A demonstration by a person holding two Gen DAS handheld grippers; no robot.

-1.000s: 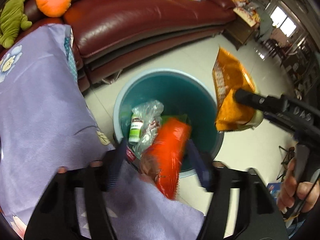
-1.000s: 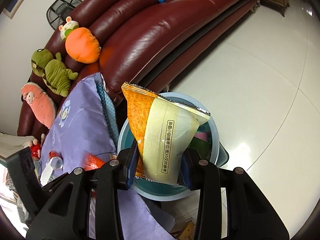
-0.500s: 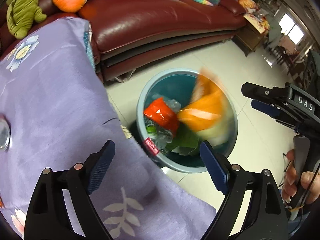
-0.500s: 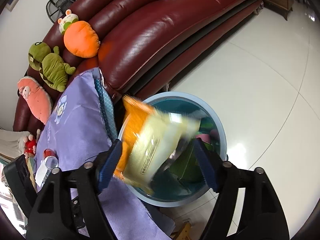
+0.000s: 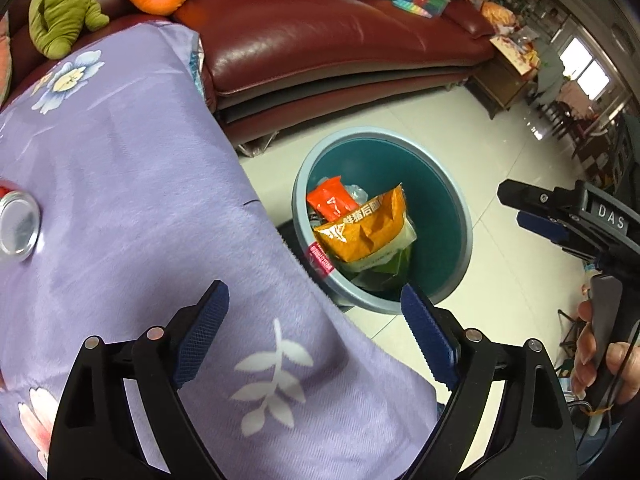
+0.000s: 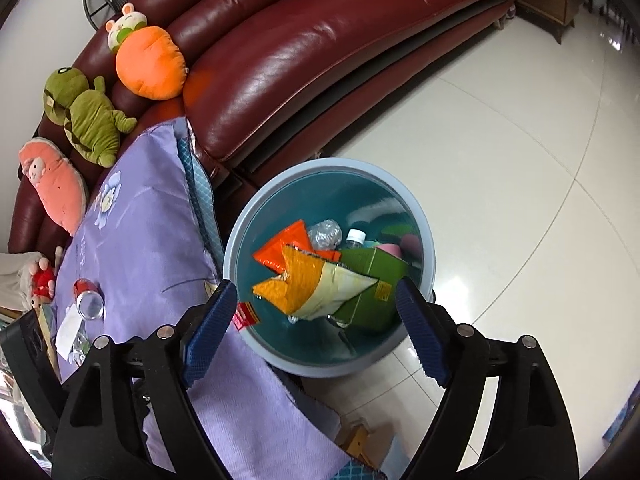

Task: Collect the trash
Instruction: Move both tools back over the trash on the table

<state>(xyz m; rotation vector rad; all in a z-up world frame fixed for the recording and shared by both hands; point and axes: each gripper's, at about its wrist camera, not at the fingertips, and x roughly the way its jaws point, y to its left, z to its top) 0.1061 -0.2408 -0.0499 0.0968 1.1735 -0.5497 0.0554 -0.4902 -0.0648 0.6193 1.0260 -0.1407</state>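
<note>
A teal trash bin [image 5: 380, 138] stands on the floor by the sofa. Inside lie an orange-and-cream snack bag [image 5: 360, 236], a red-orange wrapper [image 5: 330, 202], a green carton [image 6: 372, 280] and a plastic bottle [image 6: 354, 238]. My left gripper [image 5: 312, 300] is open and empty, over the purple cloth [image 5: 140, 200] beside the bin. My right gripper [image 6: 314, 294] hangs above the bin [image 6: 332, 164] and the snack bag [image 6: 316, 284]; its jaws are opening with nothing between them. It also shows from the side as the right gripper [image 5: 514, 206]. A drink can [image 5: 18, 224] stands on the cloth.
A dark red leather sofa [image 6: 300, 60] runs behind the bin, with plush toys [image 6: 88, 120] and an orange cushion [image 6: 150, 64]. The can [image 6: 90, 304] and a small bottle sit on the purple cloth [image 6: 140, 240]. White tiled floor [image 6: 500, 160] lies to the right. A hand [image 5: 592, 352] grips the right tool.
Both grippers opened. The red-orange wrapper fell from the left gripper and the orange-and-cream bag from the right, both into the bin. The left gripper drew back over the cloth.
</note>
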